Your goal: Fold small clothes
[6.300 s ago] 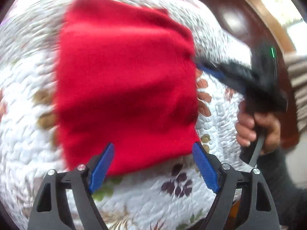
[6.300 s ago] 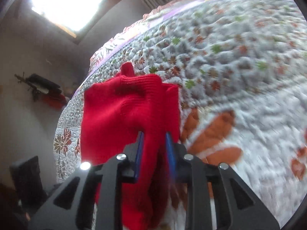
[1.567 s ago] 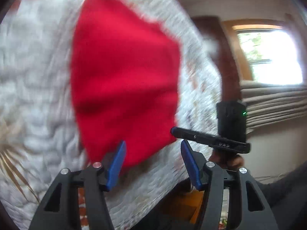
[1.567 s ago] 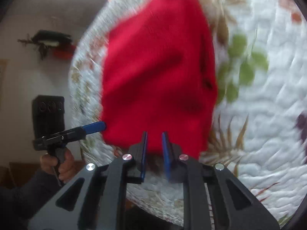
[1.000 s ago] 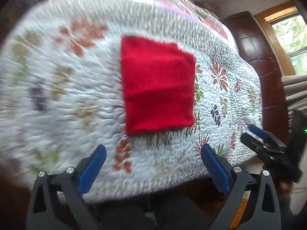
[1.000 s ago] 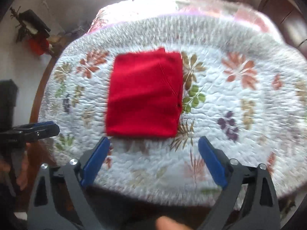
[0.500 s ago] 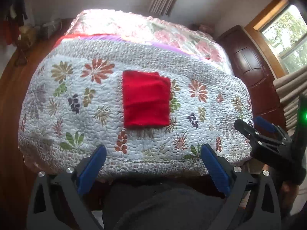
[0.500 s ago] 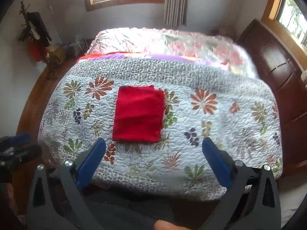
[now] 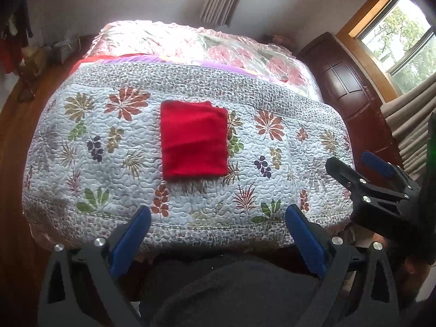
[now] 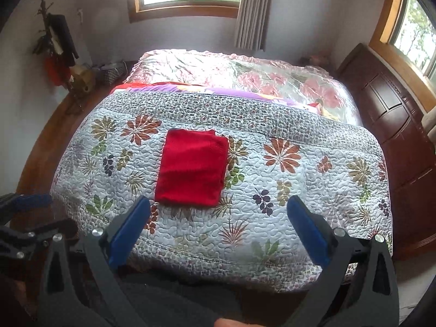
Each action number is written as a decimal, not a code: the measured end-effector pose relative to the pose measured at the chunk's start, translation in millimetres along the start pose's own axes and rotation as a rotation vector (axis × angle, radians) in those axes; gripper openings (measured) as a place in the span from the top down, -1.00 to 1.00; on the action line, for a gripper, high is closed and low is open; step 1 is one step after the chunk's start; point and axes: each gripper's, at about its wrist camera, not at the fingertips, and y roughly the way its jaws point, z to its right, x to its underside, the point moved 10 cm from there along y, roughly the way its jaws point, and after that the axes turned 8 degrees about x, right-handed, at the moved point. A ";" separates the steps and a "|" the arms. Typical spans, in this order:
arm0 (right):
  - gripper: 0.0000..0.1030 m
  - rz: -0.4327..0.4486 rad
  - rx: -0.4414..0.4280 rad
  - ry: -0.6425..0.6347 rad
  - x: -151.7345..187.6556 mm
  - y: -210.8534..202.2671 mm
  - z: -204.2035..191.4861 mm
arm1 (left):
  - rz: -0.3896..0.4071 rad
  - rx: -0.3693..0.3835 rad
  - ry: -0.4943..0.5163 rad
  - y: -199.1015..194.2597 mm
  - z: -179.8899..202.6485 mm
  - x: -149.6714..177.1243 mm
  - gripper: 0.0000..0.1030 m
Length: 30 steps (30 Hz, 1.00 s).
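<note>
Both claws have pulled well back from the bed since half a second ago, and the room now shows wider in each view; on the far left a coat stand [image 10: 55, 41] hangs against the wall, wood floor [image 10: 41, 147] beneath it; moving in, the left claw [image 9: 216, 241] hangs released, blue pads spread wide with nothing between them, off the near edge of the bed; ahead of it the floral quilt [image 9: 286, 163] covers the bed, and the red garment [image 9: 194, 139] lies folded into a neat rectangle, flat on the quilt, a little left of the middle, well apart from both claws; behind it a pink flowered cover [image 10: 245, 70] wrapped in clear plastic sits at the head of the bed; then the right claw [image 10: 218, 233], also released, pads wide apart and empty, near the foot of the bed; on the far right, dark wooden panelling [image 10: 395, 125] runs under a window [image 10: 417, 27].
</note>
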 end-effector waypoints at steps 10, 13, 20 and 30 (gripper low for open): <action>-0.94 -0.009 0.007 -0.005 0.6 -1.7 -12.2 | -0.003 -0.005 -0.015 -1.2 -13.6 0.5 -0.92; -0.94 -0.007 0.012 -0.001 -1.3 -2.0 -14.7 | 0.000 -0.006 -0.011 -1.5 -16.9 -2.1 -0.92; -0.94 -0.007 0.008 0.012 -5.5 -0.2 -18.5 | 0.000 0.000 -0.003 0.2 -21.3 -8.0 -0.92; -0.93 0.006 -0.012 0.038 -8.5 0.3 -20.5 | -0.007 0.007 0.004 4.3 -23.5 -10.9 -0.92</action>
